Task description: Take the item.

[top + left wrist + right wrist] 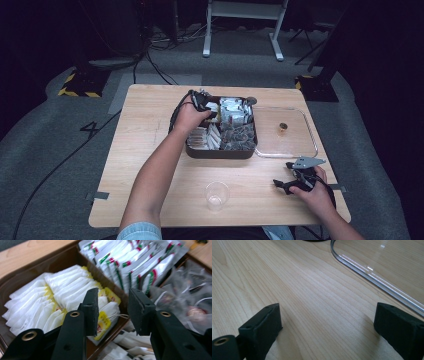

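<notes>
The high camera is sitting above my side of the bench (pixel 150 130), facing forward and down, taking in the whole top from fairly far off. The camera on my left claw (pixel 110 312) is looking along its jaws, very near, into the brown tray (pixel 62 261) at twelve o'clock on the bench. The camera on my right claw (pixel 327 325) is skimming low over the wood at four o'clock, catching the clear lid (pixel 372 277), which the high view is also showing.
</notes>
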`<action>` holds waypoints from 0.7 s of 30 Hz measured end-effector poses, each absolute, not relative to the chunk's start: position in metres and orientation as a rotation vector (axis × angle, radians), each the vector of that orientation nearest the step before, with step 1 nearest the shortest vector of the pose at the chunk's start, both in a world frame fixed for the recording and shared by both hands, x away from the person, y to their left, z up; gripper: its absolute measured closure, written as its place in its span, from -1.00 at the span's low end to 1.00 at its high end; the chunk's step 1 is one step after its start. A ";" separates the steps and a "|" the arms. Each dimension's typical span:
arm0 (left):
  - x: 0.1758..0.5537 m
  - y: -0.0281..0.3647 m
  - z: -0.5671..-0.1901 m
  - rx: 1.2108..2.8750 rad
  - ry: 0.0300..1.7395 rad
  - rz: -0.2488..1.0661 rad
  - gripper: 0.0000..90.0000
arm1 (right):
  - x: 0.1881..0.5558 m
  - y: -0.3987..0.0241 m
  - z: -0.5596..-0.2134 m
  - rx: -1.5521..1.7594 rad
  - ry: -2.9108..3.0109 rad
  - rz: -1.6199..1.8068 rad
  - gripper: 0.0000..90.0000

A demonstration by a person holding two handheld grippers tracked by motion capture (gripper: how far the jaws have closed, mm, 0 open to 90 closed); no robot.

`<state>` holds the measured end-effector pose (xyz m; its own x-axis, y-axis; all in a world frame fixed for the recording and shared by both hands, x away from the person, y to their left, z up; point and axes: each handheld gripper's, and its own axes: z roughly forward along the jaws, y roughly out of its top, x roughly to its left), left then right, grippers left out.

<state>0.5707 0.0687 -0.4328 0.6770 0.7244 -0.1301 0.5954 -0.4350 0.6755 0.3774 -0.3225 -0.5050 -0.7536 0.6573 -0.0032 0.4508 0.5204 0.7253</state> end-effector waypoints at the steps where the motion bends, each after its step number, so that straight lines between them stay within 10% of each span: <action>1: 0.572 0.069 -0.434 2.170 1.020 0.226 0.38 | 0.377 -0.323 -0.505 0.930 2.487 1.066 -0.83; 21: 0.583 0.073 -0.450 2.226 1.093 0.165 0.48 | 0.378 -0.323 -0.505 0.927 2.489 1.067 -0.83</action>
<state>0.5829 0.0728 -0.4504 0.6454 0.7465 -0.1616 0.6655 -0.4457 0.5988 0.3776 -0.3226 -0.5050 -0.7555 0.6551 -0.0029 0.4494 0.5216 0.7252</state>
